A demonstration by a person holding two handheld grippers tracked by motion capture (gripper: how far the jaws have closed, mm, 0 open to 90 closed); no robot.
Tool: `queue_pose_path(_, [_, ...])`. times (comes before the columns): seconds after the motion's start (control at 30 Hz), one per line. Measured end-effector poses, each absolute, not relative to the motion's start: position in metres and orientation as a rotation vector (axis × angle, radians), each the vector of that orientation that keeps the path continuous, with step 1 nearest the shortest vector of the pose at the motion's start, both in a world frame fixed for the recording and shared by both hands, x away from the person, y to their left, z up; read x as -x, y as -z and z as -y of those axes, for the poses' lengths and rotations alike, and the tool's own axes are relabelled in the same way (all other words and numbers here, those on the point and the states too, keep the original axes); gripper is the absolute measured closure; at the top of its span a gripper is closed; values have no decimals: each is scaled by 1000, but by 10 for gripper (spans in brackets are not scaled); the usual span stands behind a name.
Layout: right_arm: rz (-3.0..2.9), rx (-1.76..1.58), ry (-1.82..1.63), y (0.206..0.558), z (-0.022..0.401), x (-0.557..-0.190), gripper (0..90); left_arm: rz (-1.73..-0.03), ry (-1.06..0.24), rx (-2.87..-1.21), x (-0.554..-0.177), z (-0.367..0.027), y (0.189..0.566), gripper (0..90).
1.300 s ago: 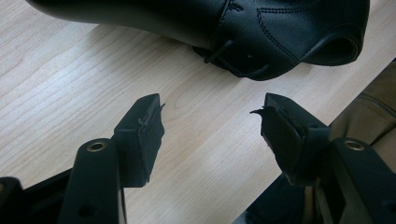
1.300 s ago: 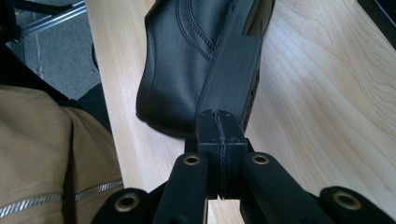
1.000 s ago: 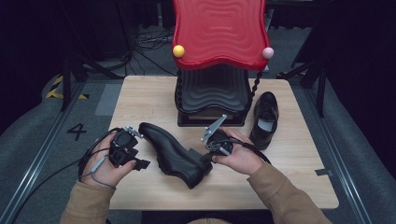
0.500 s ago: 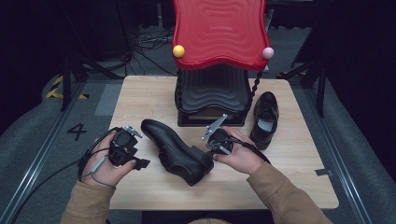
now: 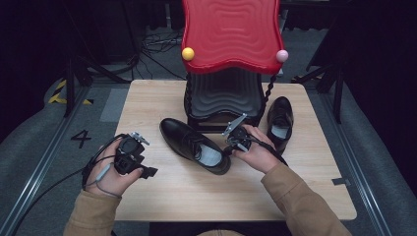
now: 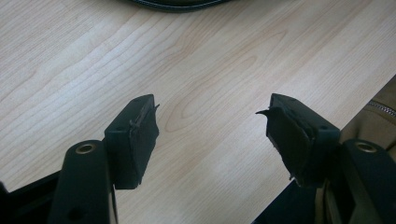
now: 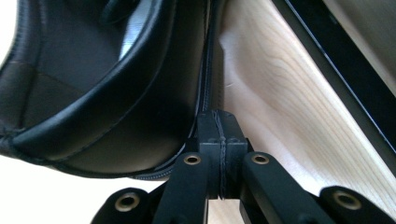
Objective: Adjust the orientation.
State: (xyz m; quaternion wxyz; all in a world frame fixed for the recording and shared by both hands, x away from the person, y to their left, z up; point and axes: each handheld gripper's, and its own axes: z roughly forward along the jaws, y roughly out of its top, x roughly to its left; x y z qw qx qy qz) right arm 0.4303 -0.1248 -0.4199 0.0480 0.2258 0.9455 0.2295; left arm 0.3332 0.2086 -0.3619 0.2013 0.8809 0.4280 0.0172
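A black leather shoe (image 5: 189, 140) lies slantwise on the wooden table (image 5: 196, 201), toe to the far left, its opening facing up. My right gripper (image 5: 229, 150) is at its heel. In the right gripper view the right gripper (image 7: 220, 133) has its pads pressed flat together against the back edge of the shoe (image 7: 93, 70); whether they pinch the sole's rim I cannot tell. My left gripper (image 5: 145, 162) is held near the table's left edge, apart from the shoe. The left gripper (image 6: 212, 130) is open over bare wood; its jaws have just been opening, with nothing between them.
A second black shoe (image 5: 280, 118) stands at the back right of the table. A black ribbed stand (image 5: 223, 96) under a red wavy top (image 5: 231, 34) sits at the back centre, right behind the near shoe. Grey floor and rails surround the table.
The near shoe has shifted right and toward the stand and turned so its opening faces up, with the right hand moving along. The left hand stayed put.
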Motion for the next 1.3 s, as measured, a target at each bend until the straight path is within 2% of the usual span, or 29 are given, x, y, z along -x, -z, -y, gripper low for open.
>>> queue_pose_path(0.23, [-2884,-750,-666,432,131,-443,900,-1191,-47,-2459,-333,-209,362,341])
queue_pose_path(0.47, [-2887,-783,-710,426,138,-444,880,-1196,-49,-2456,-335,-209,363,334])
queue_pose_path(0.67, [-2874,-773,-720,413,143,-439,865,-1211,-42,-2461,-336,-210,365,323])
queue_pose_path(1.07, [-2852,-715,-806,366,156,-426,800,-1190,-37,-2470,-345,-205,363,315])
queue_pose_path(1.3, [-2901,-612,-859,342,143,-410,710,-1128,-60,-2457,-348,-201,357,311])
